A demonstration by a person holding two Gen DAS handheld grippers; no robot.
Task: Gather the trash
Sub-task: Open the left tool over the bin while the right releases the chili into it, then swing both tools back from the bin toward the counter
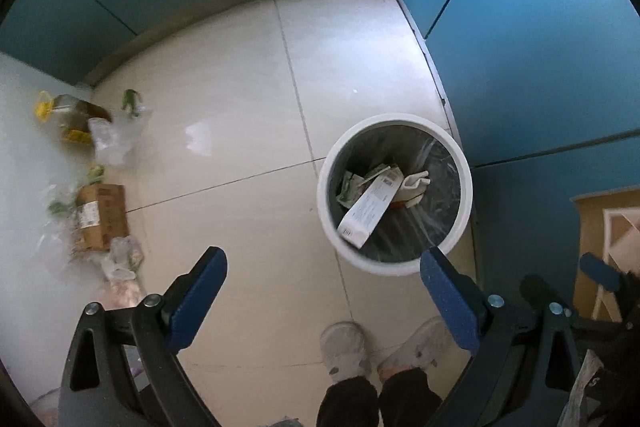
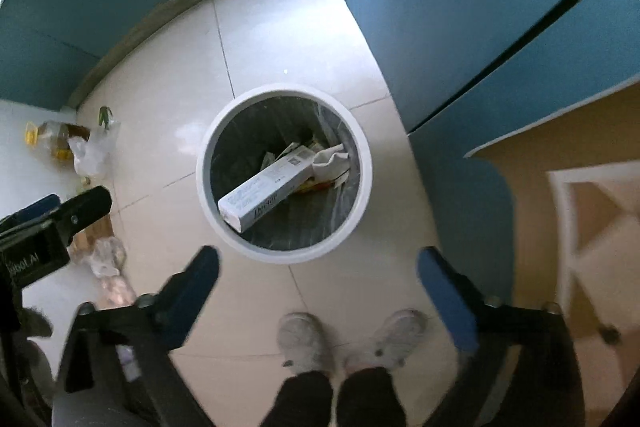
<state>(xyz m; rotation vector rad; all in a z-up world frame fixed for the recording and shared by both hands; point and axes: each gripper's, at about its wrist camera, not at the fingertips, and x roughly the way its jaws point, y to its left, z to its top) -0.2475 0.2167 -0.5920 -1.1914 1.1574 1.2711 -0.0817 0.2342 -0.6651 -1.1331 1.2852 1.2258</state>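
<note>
Both the left tongs (image 1: 324, 301) and the right tongs (image 2: 318, 291) are held apart and empty above the bin (image 2: 224, 231), where a box (image 2: 266, 189) already lies, while more trash (image 1: 102, 223) is left on the floor at far left.

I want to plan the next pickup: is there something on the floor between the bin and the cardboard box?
Nothing visible: only bare floor tiles lie between the bin and the cardboard box.
</note>
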